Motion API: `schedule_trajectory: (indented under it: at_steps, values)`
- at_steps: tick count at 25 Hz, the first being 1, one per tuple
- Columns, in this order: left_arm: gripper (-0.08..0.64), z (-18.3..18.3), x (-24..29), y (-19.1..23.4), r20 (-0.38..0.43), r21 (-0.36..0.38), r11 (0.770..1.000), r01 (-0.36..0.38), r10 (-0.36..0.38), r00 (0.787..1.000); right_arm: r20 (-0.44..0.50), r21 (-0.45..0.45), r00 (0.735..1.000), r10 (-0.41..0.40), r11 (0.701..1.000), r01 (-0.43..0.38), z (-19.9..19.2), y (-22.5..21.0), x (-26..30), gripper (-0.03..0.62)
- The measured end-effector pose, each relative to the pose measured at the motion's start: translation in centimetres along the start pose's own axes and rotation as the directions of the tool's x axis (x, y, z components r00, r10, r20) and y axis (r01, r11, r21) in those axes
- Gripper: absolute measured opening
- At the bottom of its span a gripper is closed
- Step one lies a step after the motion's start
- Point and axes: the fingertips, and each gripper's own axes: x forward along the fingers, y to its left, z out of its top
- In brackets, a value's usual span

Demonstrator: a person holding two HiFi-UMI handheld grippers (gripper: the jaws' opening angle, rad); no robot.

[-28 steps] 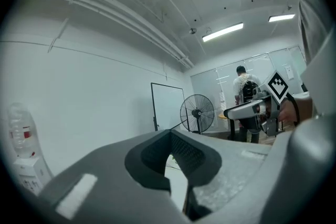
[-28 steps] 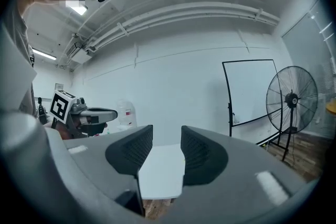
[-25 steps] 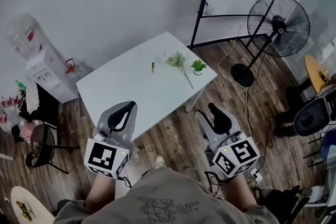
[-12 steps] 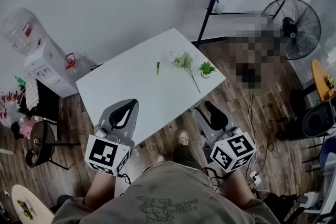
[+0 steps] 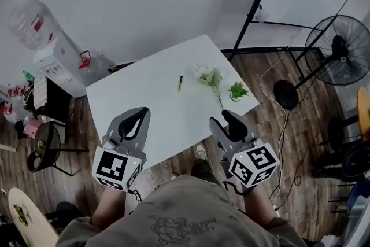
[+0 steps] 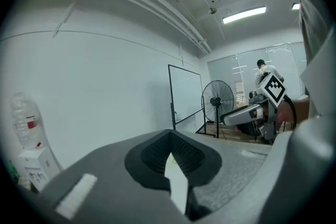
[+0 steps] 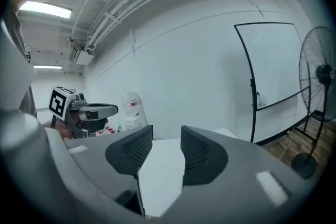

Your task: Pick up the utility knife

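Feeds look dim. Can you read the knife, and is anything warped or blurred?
Head view: dim, bent at the edges, yet the knife shows, small, on the table. Left gripper view: fisheye, black corners, ceiling lamp bright. Right gripper view: same warp, jaws soft.

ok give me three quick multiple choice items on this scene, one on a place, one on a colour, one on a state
1. Where does the knife lie?
A. on the table, left of the flowers
B. on the table, right of the flowers
C. on top of the flowers

2. What colour is the table?
A. black
B. white
C. red

3. How do the right gripper jaws stand?
A. shut on the knife
B. shut, empty
C. apart, empty

Answers:
1 A: the head view shows it left of the flowers, apart from them.
2 B: its top shows white.
3 C: the right gripper view shows a gap between the jaws, with nothing in it.
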Motion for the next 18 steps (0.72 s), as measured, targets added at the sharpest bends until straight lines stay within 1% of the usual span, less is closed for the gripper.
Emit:
schedule_trajectory:
  at_steps: [5,10,13,18]
  values:
    - [0.002,0.5,5.4,0.4,-0.029,-0.005,0.998,-0.066,0.066,0.997,-0.046,-0.016,0.995,0.083,0.996,-0.084,1.1,-5.0,3.5,0.178]
    - [0.002,1.4,10.0,2.1,-0.06,-0.018,0.989,-0.146,0.145,0.988,-0.081,-0.032,0.983,0.162,0.986,-0.165,3.3,-9.1,7.8,0.178]
    - [0.002,1.9,12.1,2.7,-0.071,-0.019,0.979,-0.202,0.2,0.977,-0.104,-0.042,0.971,0.214,0.975,-0.219,4.1,-11.1,9.5,0.178]
    - [0.002,1.7,13.8,3.2,-0.101,-0.028,0.957,-0.29,0.286,0.953,-0.134,-0.048,0.949,0.286,0.954,-0.295,4.5,-13.4,12.2,0.178]
